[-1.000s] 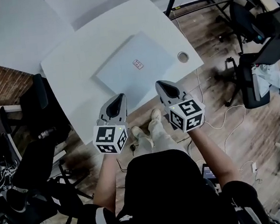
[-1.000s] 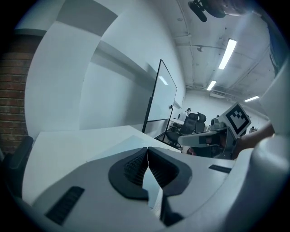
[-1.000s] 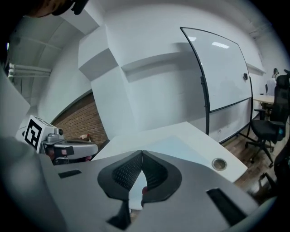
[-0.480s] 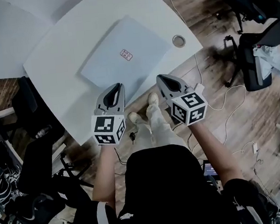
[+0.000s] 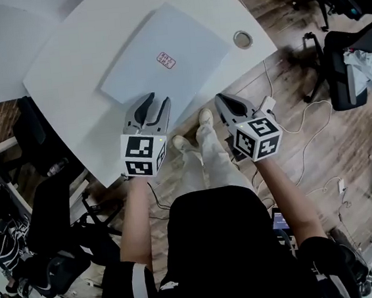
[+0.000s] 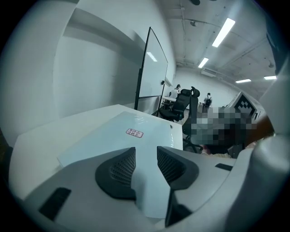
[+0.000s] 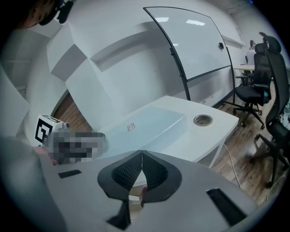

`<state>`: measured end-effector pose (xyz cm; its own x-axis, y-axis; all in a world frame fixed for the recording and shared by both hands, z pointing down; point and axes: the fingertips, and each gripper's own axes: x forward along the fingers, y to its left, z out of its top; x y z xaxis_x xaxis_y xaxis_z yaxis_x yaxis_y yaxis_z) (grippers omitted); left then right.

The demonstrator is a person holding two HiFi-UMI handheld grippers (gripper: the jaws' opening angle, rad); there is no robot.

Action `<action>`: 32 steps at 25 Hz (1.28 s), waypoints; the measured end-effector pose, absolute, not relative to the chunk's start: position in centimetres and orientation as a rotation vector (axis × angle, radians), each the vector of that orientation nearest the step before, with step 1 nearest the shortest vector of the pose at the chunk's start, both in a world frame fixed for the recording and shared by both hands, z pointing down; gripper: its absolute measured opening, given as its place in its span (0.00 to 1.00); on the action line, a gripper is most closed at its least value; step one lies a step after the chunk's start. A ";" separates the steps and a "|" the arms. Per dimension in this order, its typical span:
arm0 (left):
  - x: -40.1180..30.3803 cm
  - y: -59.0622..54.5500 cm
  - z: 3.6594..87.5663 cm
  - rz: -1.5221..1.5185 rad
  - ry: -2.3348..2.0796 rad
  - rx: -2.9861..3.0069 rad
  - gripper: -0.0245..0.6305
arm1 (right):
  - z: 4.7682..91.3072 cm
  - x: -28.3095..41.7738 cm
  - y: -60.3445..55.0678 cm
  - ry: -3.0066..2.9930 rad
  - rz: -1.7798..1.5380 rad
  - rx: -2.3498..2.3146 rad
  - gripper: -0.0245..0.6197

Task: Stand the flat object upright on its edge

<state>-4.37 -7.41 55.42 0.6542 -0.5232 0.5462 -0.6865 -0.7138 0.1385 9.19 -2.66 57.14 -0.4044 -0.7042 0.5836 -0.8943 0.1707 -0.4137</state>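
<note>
the left gripper (image 5: 153, 102) has its jaws part way apart, having just been opening. nothing is clamped between them. in the left gripper view (image 6: 146, 154) the pale blue board (image 6: 122, 136) shows through the gap between the two ribbed pads (image 6: 121, 166), and neither pad presses on it. in the head view its tips hang over the board's near edge, with the board (image 5: 163, 55) running off toward 12 o'clock from them.

the right gripper (image 5: 222, 98) sits at 3 o'clock of the left one, with its jaws closed tip to tip and empty. the right gripper view (image 7: 142, 154) shows the same. in the head view it hovers just off the table edge, above the wooden floor (image 5: 304, 139), at about 5 o'clock of the board.

the board lies flat on the white table (image 5: 65, 72), turned at an angle to the table's edges. a small reddish sticker (image 5: 166, 60) sits near its middle. a round hole (image 5: 243, 39) in the tabletop is at 3 o'clock of the board, close to the table's corner.

the person's shoes (image 5: 205, 118) stand on the floor between the two grippers, toward 6 o'clock of the board. a dark office chair (image 5: 344, 49) stands well apart at 3 o'clock. in the right gripper view a whiteboard (image 7: 195, 41) stands beyond the table.
</note>
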 end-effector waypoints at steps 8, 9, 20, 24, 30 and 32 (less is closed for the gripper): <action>-3.6 -10.1 56.9 0.819 -0.888 2.540 0.46 | 58.3 8.5 -2.6 -2.197 1.138 1.542 0.10; -3.7 -10.3 57.0 0.839 -0.884 2.547 0.48 | 58.3 8.4 -2.7 -2.198 1.144 1.544 0.10; -3.8 -11.2 59.1 1.034 -0.810 2.557 0.53 | 59.4 8.2 -2.1 -2.180 1.160 1.531 0.10; -3.6 -11.2 59.2 1.034 -0.801 2.554 0.54 | 59.6 8.8 -2.1 -2.170 1.168 1.532 0.10; -3.6 -11.2 59.5 1.041 -0.782 2.538 0.54 | 59.8 9.0 -1.9 -2.166 1.178 1.537 0.10; -3.6 -11.1 59.5 1.042 -0.782 2.543 0.54 | 60.0 9.1 -1.8 -2.166 1.186 1.536 0.10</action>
